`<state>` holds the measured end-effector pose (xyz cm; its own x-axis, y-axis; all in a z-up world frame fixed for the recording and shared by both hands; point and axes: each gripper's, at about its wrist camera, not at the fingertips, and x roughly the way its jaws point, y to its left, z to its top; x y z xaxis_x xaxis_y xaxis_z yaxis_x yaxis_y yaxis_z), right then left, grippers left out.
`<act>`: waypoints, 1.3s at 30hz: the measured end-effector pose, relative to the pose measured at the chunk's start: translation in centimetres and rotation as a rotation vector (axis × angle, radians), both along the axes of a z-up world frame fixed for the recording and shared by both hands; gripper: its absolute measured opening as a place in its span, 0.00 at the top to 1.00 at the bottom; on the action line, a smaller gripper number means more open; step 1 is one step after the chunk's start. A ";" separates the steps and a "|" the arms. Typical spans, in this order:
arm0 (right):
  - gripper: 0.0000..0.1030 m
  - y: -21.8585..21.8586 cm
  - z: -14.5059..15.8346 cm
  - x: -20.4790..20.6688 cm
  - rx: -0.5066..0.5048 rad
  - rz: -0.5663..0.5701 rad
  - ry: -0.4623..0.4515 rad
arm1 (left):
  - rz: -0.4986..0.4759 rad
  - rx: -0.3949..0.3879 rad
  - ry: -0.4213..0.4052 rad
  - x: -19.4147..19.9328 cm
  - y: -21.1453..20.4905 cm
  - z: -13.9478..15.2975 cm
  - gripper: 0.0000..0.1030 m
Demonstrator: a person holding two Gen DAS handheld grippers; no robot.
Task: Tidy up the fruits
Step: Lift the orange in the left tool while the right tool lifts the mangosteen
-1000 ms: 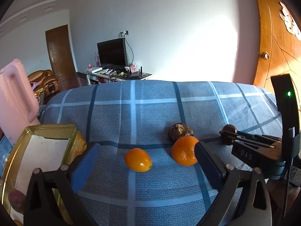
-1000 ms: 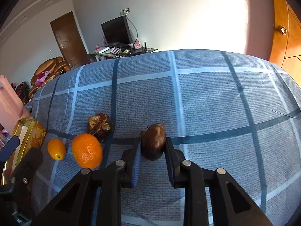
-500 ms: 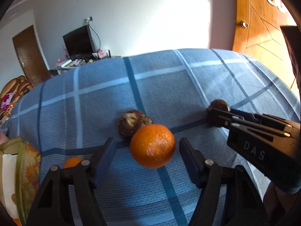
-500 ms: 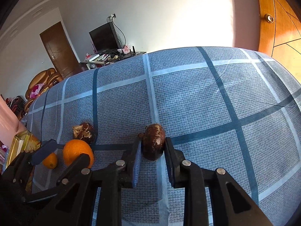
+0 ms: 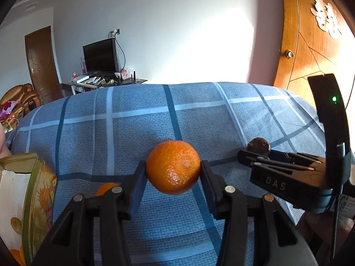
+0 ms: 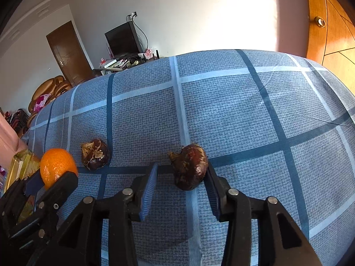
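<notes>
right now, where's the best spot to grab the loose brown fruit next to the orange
Grip the loose brown fruit across its smooth rounded lower body, not the ragged papery husk on top, which would likely crumple. It lies free on the plaid cloth, so come down from above with one claw finger front and one behind; the orange crowds its left side.

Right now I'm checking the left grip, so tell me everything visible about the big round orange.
The big round orange has bright, dimpled, slightly glossy peel with a small dark speck. It sits clamped between the left gripper's blue-padded fingers, both pads pressing its sides. It appears lifted above the blue checked cloth; nothing else touches it.
</notes>
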<state>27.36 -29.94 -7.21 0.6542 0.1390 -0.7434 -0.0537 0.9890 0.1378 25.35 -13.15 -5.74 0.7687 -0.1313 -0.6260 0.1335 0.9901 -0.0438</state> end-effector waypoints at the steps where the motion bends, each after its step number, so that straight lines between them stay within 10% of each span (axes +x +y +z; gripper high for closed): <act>1: 0.55 -0.1 -0.1 0.2 0.002 -0.002 0.010 | 0.003 -0.004 -0.004 0.0 0.1 0.0 0.52; 9: 0.72 -1.4 -0.1 0.3 0.043 -0.041 0.009 | 0.006 -0.028 -0.021 -0.3 0.2 0.0 0.52; 39: 0.73 0.9 3.6 -6.4 0.011 0.112 -0.280 | 0.028 -0.026 -0.116 -1.9 0.6 0.7 0.52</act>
